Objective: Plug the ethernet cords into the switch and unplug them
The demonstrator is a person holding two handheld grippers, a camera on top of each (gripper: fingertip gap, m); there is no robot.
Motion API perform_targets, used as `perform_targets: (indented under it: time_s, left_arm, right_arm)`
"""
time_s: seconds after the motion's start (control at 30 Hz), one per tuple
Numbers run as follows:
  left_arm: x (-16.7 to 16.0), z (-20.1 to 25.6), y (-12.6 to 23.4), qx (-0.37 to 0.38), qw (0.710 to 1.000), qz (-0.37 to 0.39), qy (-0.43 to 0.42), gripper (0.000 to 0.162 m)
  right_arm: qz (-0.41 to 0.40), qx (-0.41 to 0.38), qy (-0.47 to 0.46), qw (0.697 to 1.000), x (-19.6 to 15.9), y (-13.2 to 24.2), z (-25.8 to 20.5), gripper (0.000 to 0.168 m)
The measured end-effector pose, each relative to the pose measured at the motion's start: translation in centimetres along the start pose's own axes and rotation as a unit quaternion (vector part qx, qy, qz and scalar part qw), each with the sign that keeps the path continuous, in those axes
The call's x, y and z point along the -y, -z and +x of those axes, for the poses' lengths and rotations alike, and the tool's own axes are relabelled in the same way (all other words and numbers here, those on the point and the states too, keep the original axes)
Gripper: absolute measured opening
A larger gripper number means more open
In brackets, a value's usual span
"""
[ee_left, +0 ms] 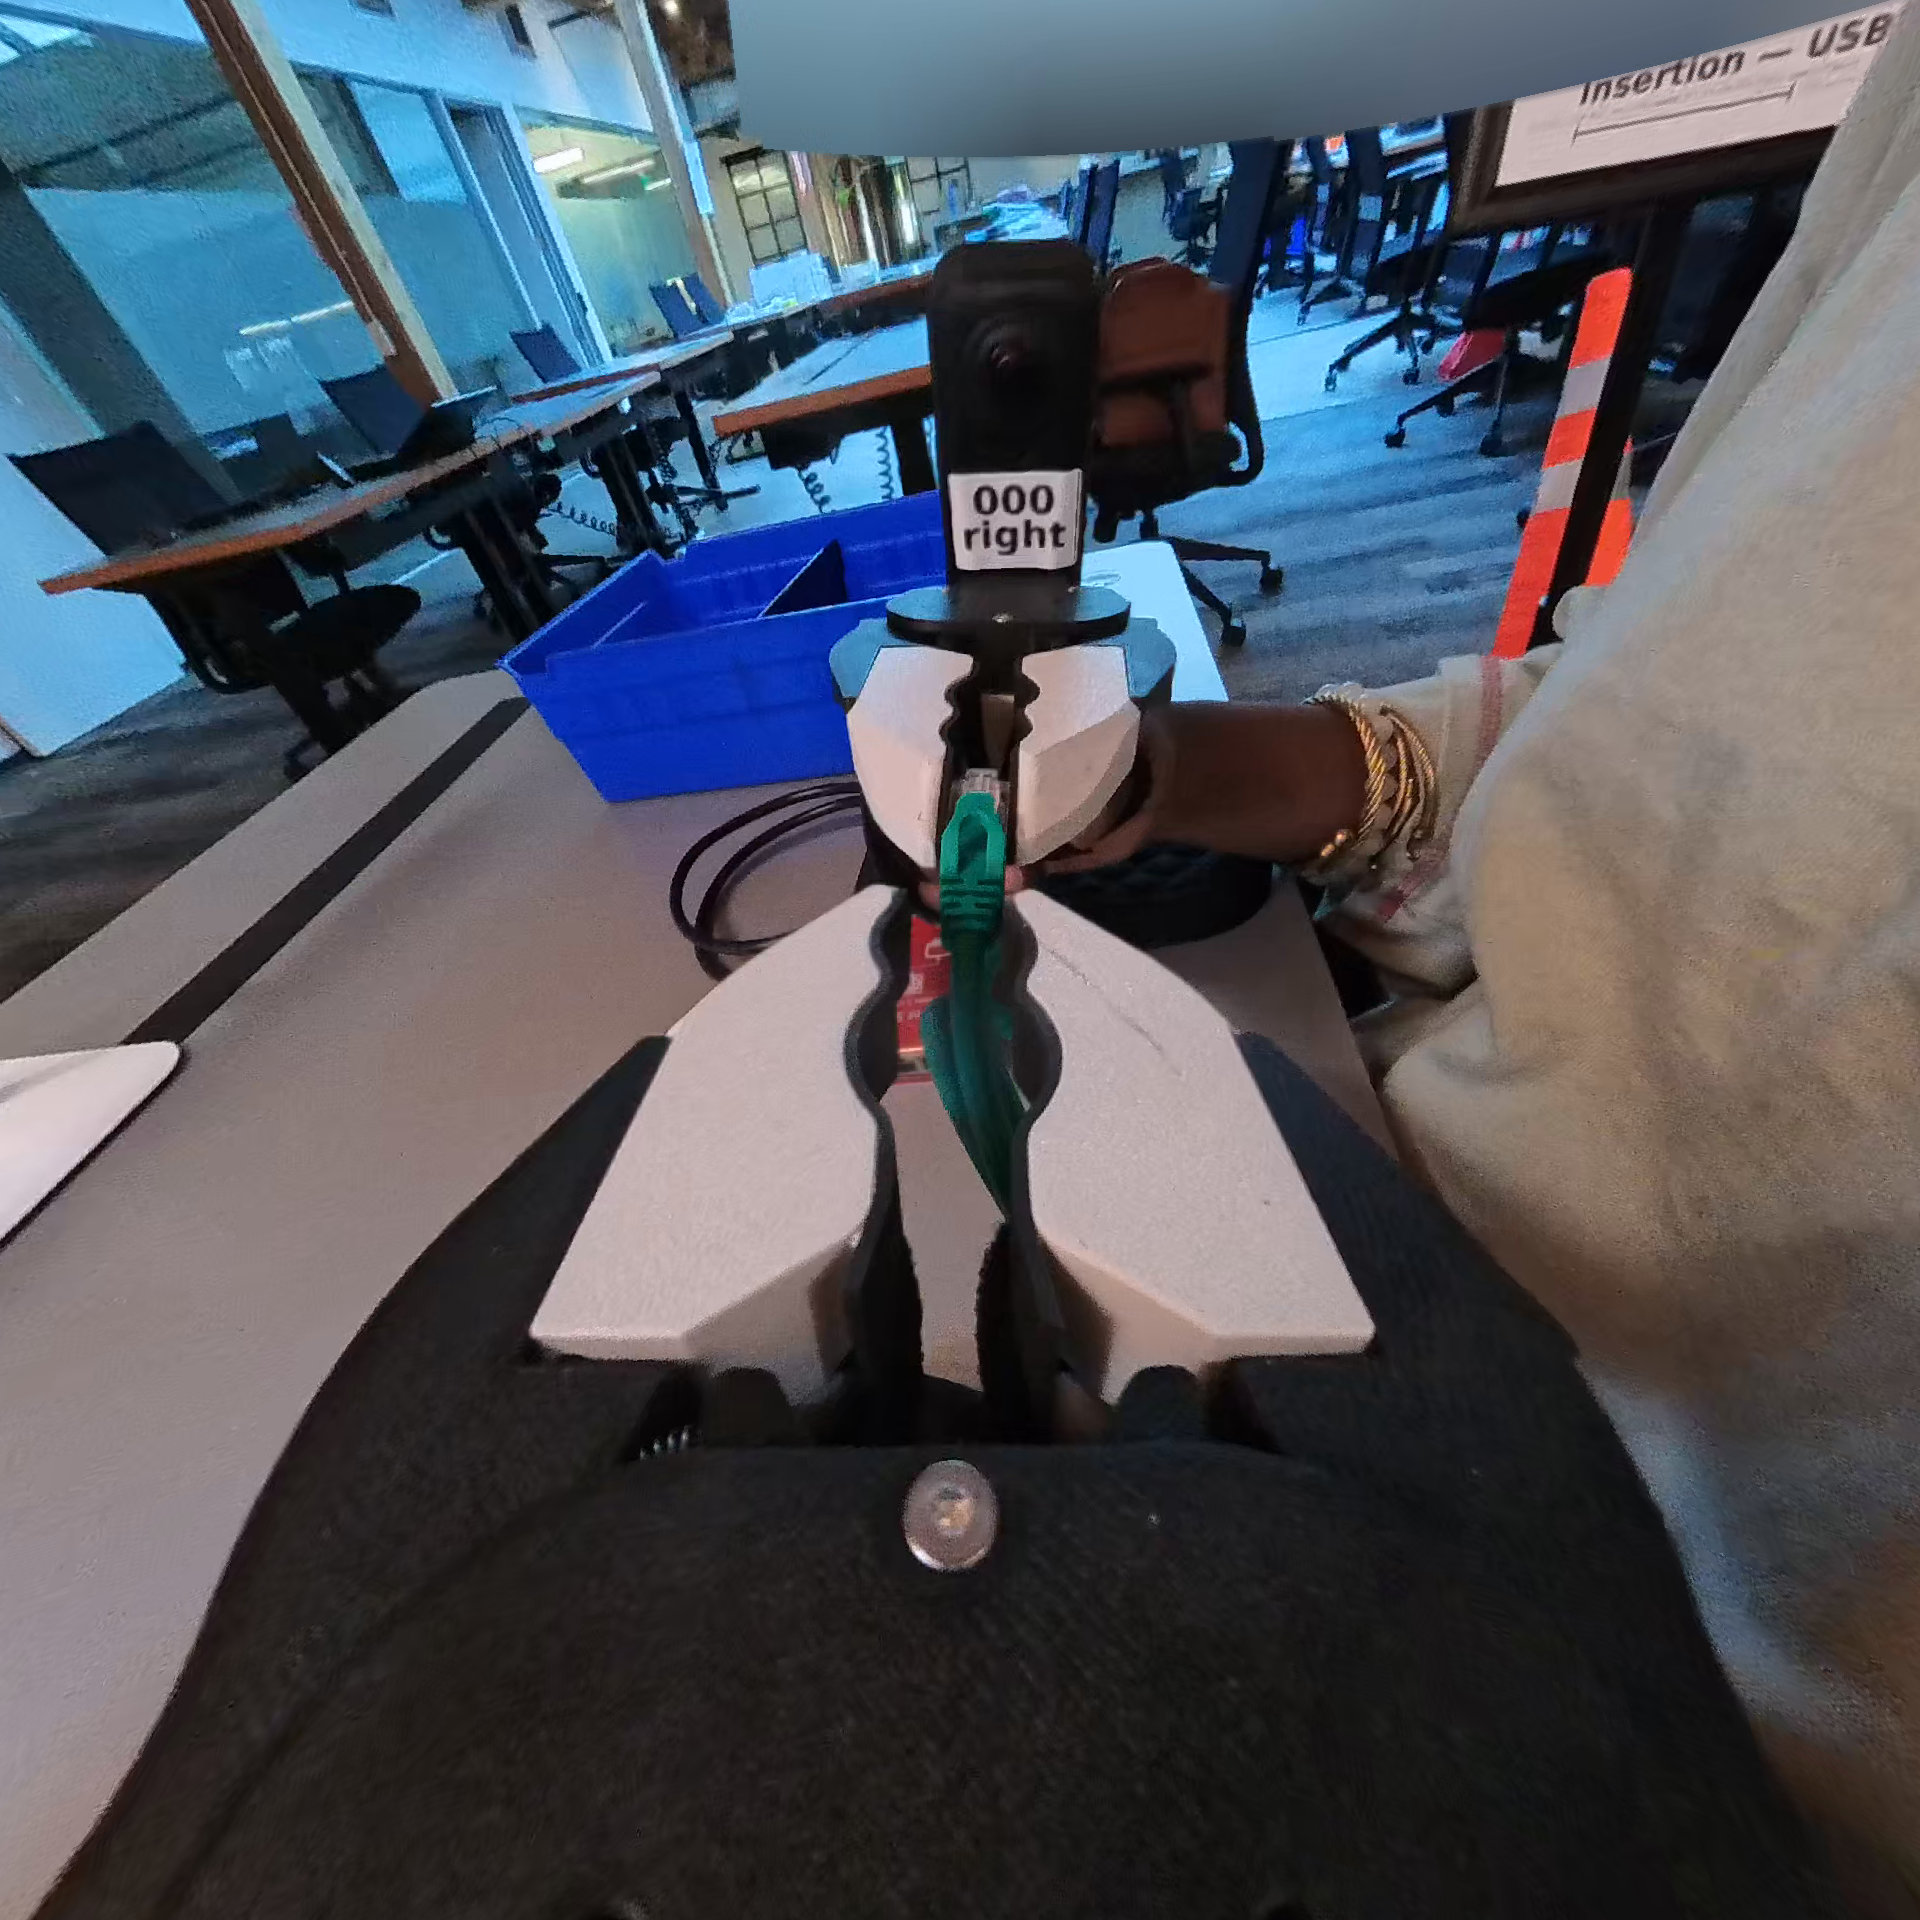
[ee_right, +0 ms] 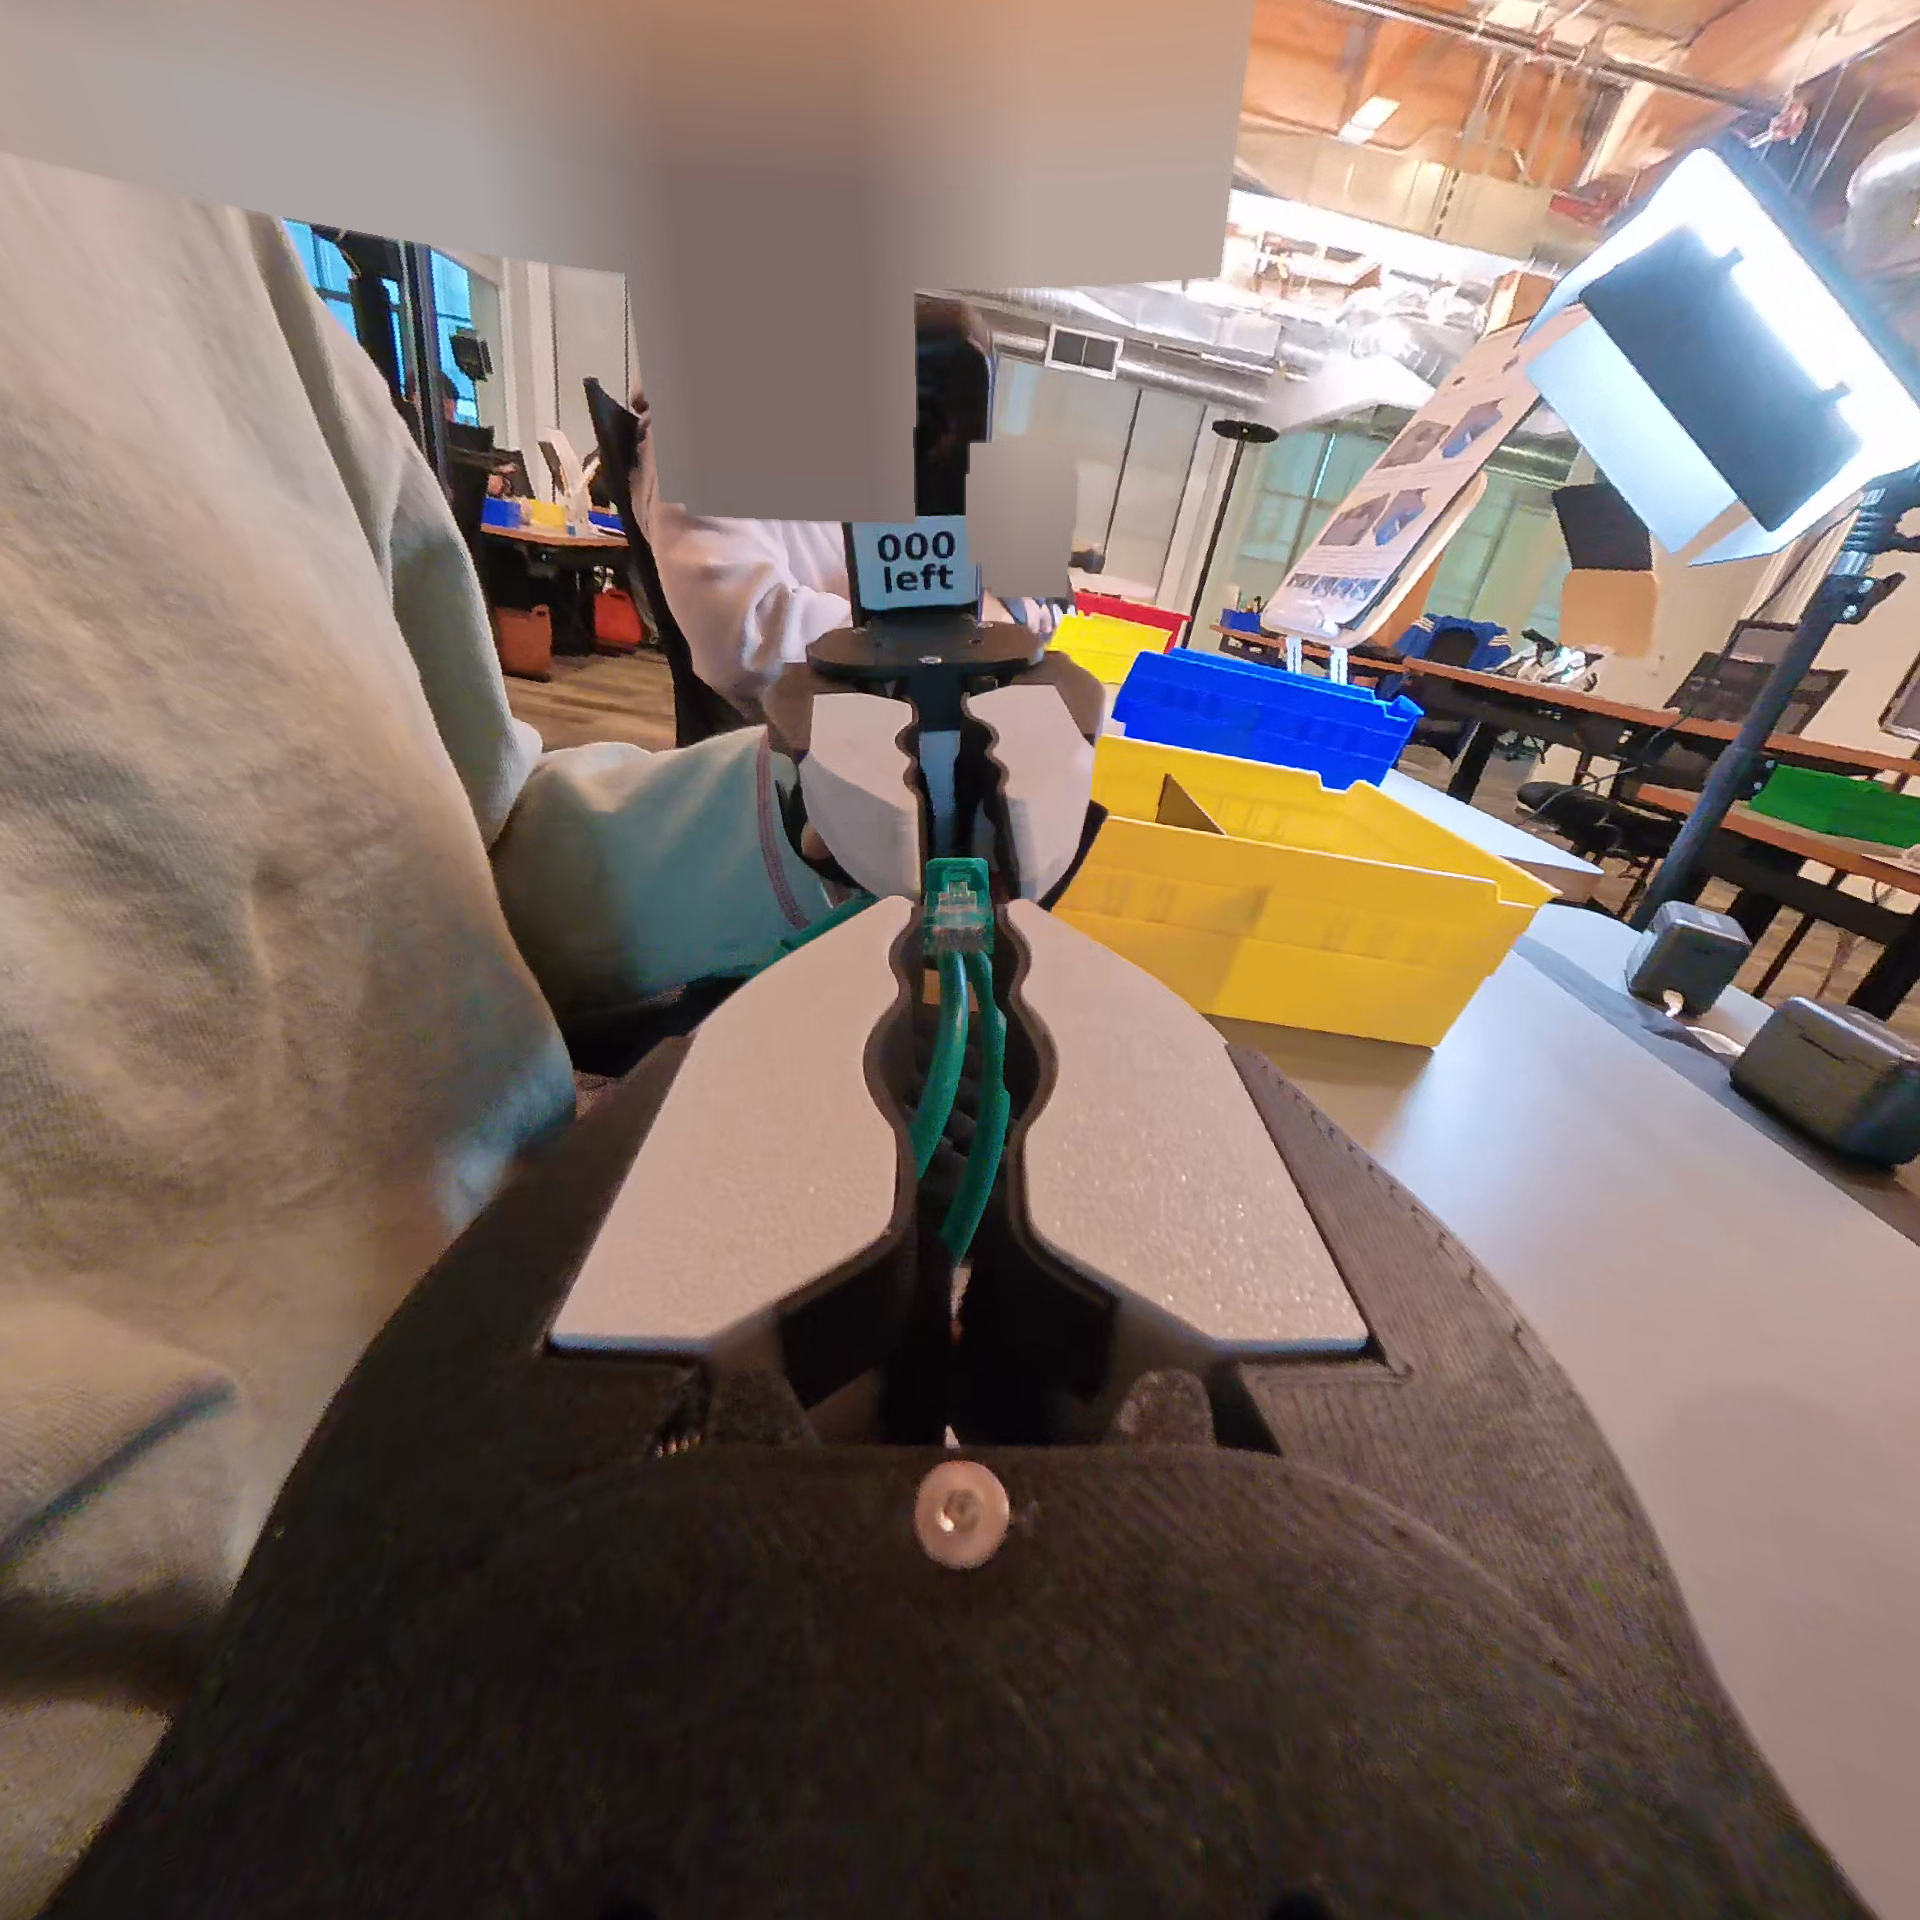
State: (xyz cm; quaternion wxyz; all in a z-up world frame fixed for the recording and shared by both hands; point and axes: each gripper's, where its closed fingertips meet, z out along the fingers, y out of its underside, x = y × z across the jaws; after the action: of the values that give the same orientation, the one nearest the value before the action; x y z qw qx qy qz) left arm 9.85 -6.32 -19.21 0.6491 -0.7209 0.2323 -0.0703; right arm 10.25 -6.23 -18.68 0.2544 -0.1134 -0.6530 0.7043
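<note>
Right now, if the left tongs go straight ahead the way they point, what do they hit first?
Most likely the right tongs, facing them head-on just past the green ethernet plug between the two; depth is hard to judge.

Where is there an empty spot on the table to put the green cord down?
Bare table lies left of the left gripper, between the black seam and the blue bin. More bare top lies between the yellow bin and the grey boxes. It is crowded where the right gripper grips the green cord.

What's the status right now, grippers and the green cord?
Left gripper shut on green ethernet cord. Right gripper shut on the cord's plug. Grippers tip to tip above the table. Switch not identifiable; nothing blocking.
</note>
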Motion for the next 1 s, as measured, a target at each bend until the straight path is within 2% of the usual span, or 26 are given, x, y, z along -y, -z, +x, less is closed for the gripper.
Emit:
perform_targets:
  time_s: [0.2,0.43,1.0]
  left_arm:
    - [-0.38,0.81,-0.14,-0.021,1.0,0.0,0.014,0.017]
    - [-0.72,0.63,-0.28,-0.008,1.0,0.002,0.02,0.01]
    - [-1.01,0.64,-0.32,-0.006,0.997,0.025,0.071,0.01]
  right_arm:
    - [0.008,0.009,-0.007,1.0,-0.16,-0.22,-0.44,0.012]
    - [0.02,0.006,-0.008,1.0,0.13,0.03,-0.38,0.012]
    - [0.012,0.008,-0.021,1.0,-0.36,-0.01,-0.31,0.012]
